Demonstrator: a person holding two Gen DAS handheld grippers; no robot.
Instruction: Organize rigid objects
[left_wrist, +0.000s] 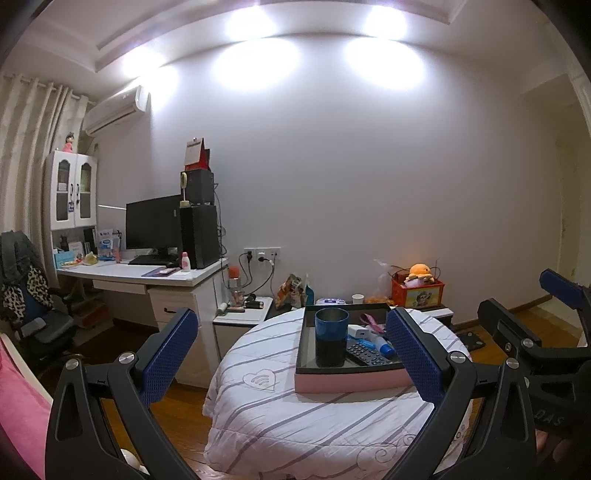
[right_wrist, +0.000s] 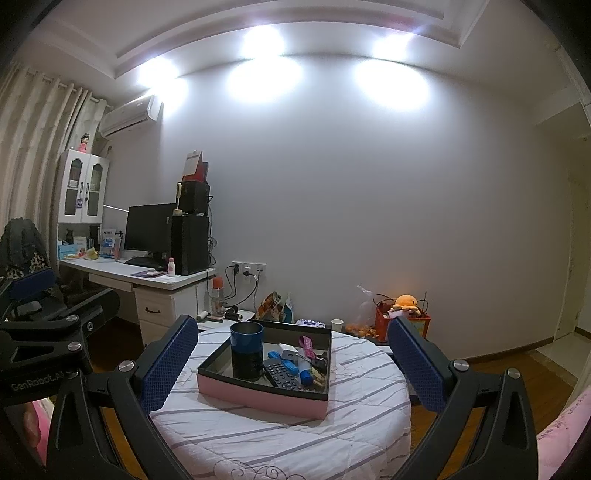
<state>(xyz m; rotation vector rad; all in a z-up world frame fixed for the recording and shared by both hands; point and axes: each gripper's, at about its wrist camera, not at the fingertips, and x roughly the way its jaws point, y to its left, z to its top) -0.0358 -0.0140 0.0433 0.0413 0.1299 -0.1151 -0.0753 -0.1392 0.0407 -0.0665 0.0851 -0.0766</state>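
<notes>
On the round table (right_wrist: 258, 435), tray (right_wrist: 258, 397) apparently beyond both spread claws.

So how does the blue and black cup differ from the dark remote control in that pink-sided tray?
The blue and black cup stands upright and tall; the dark remote control lies flat and low. The cup is round, open-topped and smooth; the remote is a slim slab covered in buttons. The cup is at the tray's left, the remote beside it nearer the middle. Both sit inside the pink-sided tray.

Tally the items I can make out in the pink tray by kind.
Cup: 1
Remote control: 1
White box: 1
Blue-capped tube: 1
Pink strap: 1
Total: 5 clearly visible in the pink tray; smaller pieces beside the tube are unclear.
</notes>
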